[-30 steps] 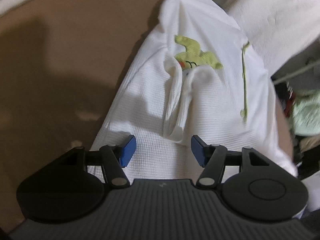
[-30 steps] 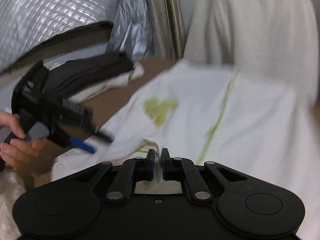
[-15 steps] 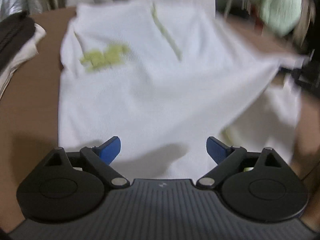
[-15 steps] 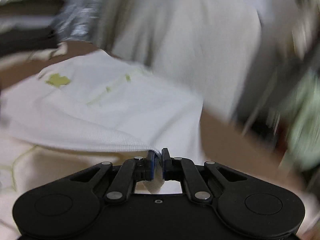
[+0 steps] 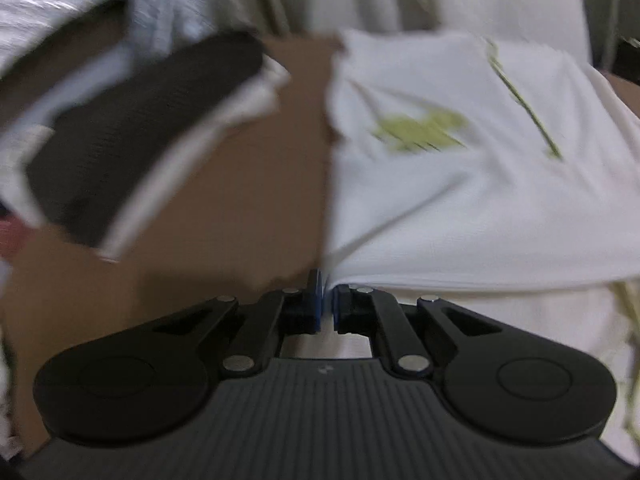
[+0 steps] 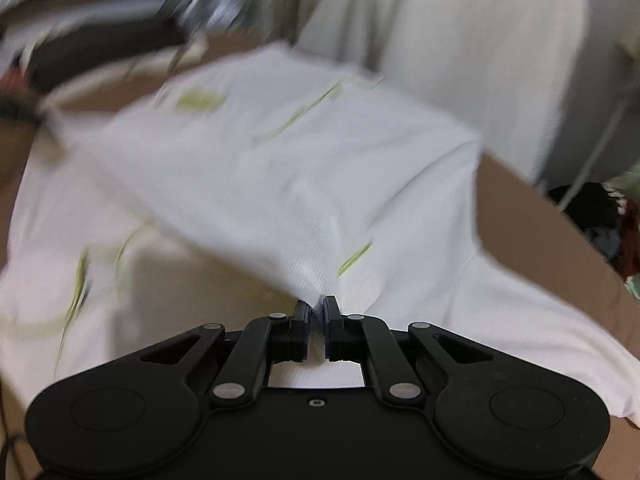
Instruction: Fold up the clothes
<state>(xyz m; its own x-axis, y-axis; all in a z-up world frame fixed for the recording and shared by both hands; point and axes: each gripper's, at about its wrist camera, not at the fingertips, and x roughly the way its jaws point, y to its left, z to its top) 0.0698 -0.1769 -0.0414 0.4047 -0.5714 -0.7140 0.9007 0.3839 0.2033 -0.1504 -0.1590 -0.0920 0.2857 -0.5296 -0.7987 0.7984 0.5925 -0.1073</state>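
Note:
A white waffle-knit garment [image 5: 472, 184] with a yellow-green patch and trim lies on a brown table [image 5: 240, 208]. My left gripper [image 5: 327, 300] is shut on the garment's near left corner and holds the edge lifted. In the right wrist view the same garment [image 6: 280, 168] spreads ahead, and my right gripper [image 6: 316, 320] is shut on its near edge, pulling a fold of cloth up over the lower layer. Both views are blurred by motion.
A folded pile of dark and white clothes [image 5: 132, 132] lies on the table at the left. Pale curtains [image 6: 440, 32] hang behind. The brown table edge [image 6: 552, 232] runs at the right, with dark clutter beyond it.
My left gripper was open over the garment and has shut on its left corner. My right gripper stayed shut on the cloth. Both lifted the near edge.

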